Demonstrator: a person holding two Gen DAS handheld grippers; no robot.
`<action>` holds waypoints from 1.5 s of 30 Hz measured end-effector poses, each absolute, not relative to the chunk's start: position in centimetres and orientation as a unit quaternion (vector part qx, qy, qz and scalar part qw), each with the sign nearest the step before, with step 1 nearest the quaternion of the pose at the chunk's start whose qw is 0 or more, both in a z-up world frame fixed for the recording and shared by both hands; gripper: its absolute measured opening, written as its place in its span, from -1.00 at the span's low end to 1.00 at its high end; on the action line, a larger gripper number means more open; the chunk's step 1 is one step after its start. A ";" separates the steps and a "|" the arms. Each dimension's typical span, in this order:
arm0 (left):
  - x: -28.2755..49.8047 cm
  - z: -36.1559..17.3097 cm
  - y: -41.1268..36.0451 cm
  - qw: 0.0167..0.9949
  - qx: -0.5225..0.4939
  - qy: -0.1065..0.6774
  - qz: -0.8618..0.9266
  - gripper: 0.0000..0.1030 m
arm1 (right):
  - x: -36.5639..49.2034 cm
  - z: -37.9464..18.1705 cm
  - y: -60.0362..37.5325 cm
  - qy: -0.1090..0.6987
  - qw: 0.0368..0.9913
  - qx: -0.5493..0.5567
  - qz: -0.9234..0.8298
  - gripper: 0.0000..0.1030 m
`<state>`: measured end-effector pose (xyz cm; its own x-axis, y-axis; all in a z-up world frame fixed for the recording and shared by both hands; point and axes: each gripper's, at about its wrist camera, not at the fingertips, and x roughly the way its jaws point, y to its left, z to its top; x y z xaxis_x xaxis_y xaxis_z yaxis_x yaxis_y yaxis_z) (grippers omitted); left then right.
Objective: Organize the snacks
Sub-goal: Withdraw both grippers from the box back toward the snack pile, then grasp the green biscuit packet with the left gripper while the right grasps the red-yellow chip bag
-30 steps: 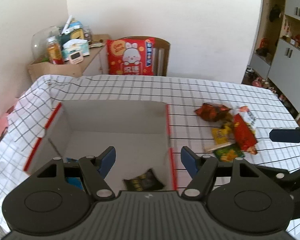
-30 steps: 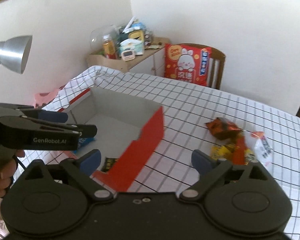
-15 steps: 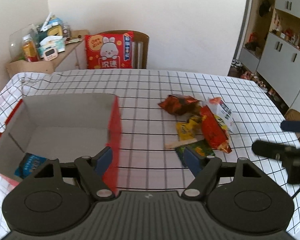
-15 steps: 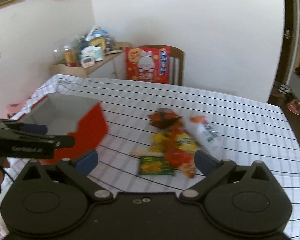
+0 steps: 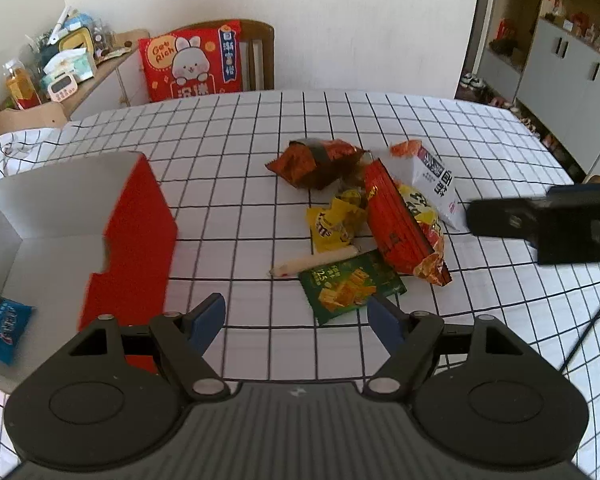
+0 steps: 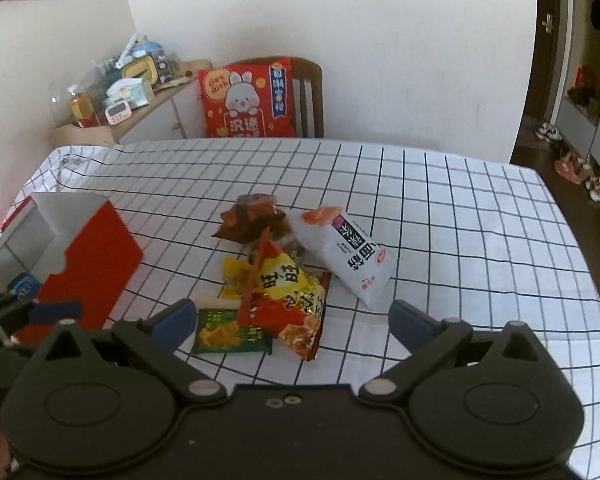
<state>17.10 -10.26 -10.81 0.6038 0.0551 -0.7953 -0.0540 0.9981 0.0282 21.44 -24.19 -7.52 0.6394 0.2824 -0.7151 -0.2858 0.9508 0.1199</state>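
Snack pile point(image 5: 364, 216) lay loose near the middle of the worktop point(image 5: 480, 128), on a white cloth with a black grid. Pile made up of: dark orange crinkled bag point(image 5: 316, 160) at the far side; white packet with black lettering point(image 5: 434, 176) to its right; long red-and-yellow bag point(image 5: 404, 220) across the centre, partly over a small yellow packet point(image 5: 334, 226); pale stick-shaped snack point(image 5: 314, 262) just beside the yellow one; green packet point(image 5: 350, 286) nearest the cameras, its far edge tucked against the red-and-yellow bag.

Open box point(image 5: 72, 216), red outside and white inside, stood on the left part of the worktop, apart from the pile. Blue packet point(image 5: 4, 328) lay inside it at the near left corner.

Left tongs point(image 5: 296, 320) hung over the worktop, blue tips spread wide, holding nothing; the green packet sat just ahead of the right tip. Right tongs point(image 6: 292, 322) likewise spread apart and empty, with the green packet and the near end of the red-and-yellow bag point(image 6: 288, 296) between the tips in the right wrist view. Contact with the cloth could not be judged.

Beyond the far edge: a wooden chair point(image 5: 260, 56) carrying a red cushion with a rabbit print point(image 5: 192, 64). Low cabinet point(image 5: 100, 84) to the left, cluttered with a bottle, tissue box and small timer. Grey cupboards point(image 5: 568, 76) along the right wall.
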 end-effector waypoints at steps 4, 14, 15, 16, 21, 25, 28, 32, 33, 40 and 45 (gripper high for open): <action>18.0 -11.8 -10.7 0.891 -0.005 0.453 0.037 0.51 | 23.6 -8.7 -22.9 0.409 0.898 -0.008 0.161 0.98; 19.5 -13.4 -10.8 0.881 -0.020 0.469 0.054 0.51 | 27.7 -12.3 -18.6 0.442 0.881 -0.058 0.156 0.92; 19.7 -13.5 -10.9 0.881 -0.022 0.470 0.052 0.51 | 27.9 -12.7 -18.3 0.445 0.880 -0.064 0.155 0.91; 19.8 -13.6 -11.0 0.880 -0.023 0.471 0.049 0.51 | 28.1 -13.0 -18.1 0.448 0.878 -0.070 0.155 0.89; 20.6 -14.3 -11.5 0.876 -0.025 0.480 0.046 0.51 | 28.4 -14.0 -17.7 0.461 0.869 -0.098 0.153 0.58; 21.2 -14.7 -11.9 0.875 -0.021 0.482 0.035 0.51 | 28.2 -13.9 -18.1 0.454 0.871 -0.110 0.152 0.29; 21.6 -15.1 -11.9 0.875 -0.009 0.484 0.020 0.51 | 28.1 -13.8 -19.1 0.455 0.870 -0.104 0.161 0.18; 22.8 -16.0 -10.5 0.865 -0.024 0.502 0.000 0.51 | 28.2 -13.7 -21.4 0.463 0.867 -0.078 0.167 0.13; 23.1 -16.3 -10.1 0.859 -0.033 0.511 -0.004 0.51 | 28.2 -13.6 -22.1 0.465 0.866 -0.067 0.171 0.13; 23.8 -17.6 -9.7 0.850 -0.048 0.524 -0.029 0.51 | 27.2 -12.7 -25.7 0.466 0.865 -0.018 0.185 0.12; 24.2 -17.9 -10.7 0.850 -0.042 0.523 -0.052 0.51 | 26.3 -11.7 -27.5 0.454 0.872 0.000 0.186 0.12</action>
<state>24.16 -10.71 -17.93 0.4485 -0.1315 -0.8841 0.0441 0.9912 -0.1250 26.28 -27.53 -11.69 0.5196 0.3239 -0.7907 -0.3232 0.9311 0.1691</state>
